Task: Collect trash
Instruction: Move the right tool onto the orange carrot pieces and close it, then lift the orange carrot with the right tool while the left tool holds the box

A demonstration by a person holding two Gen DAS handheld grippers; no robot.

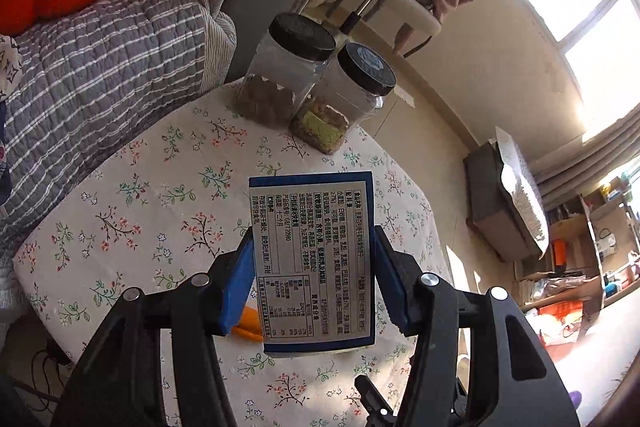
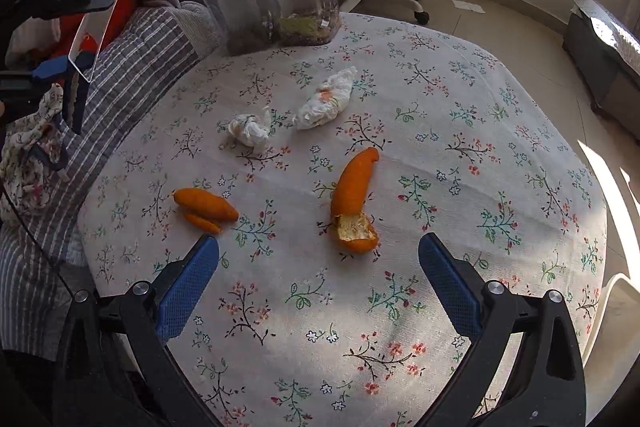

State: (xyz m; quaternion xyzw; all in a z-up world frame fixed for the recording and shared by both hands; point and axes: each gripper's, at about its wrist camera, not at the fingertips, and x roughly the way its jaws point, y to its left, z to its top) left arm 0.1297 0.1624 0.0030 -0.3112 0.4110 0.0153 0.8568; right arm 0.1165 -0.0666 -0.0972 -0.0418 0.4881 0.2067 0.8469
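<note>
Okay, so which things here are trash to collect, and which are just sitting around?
Trash:
- blue box, held in left gripper
- two crumpled tissues
- orange peels

Just lying about:
- two black-lidded jars
- striped quilt
- floral tablecloth

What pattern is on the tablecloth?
The tablecloth is off-white with small floral sprigs in red, green and blue-green. The right wrist view shows it best.
</note>
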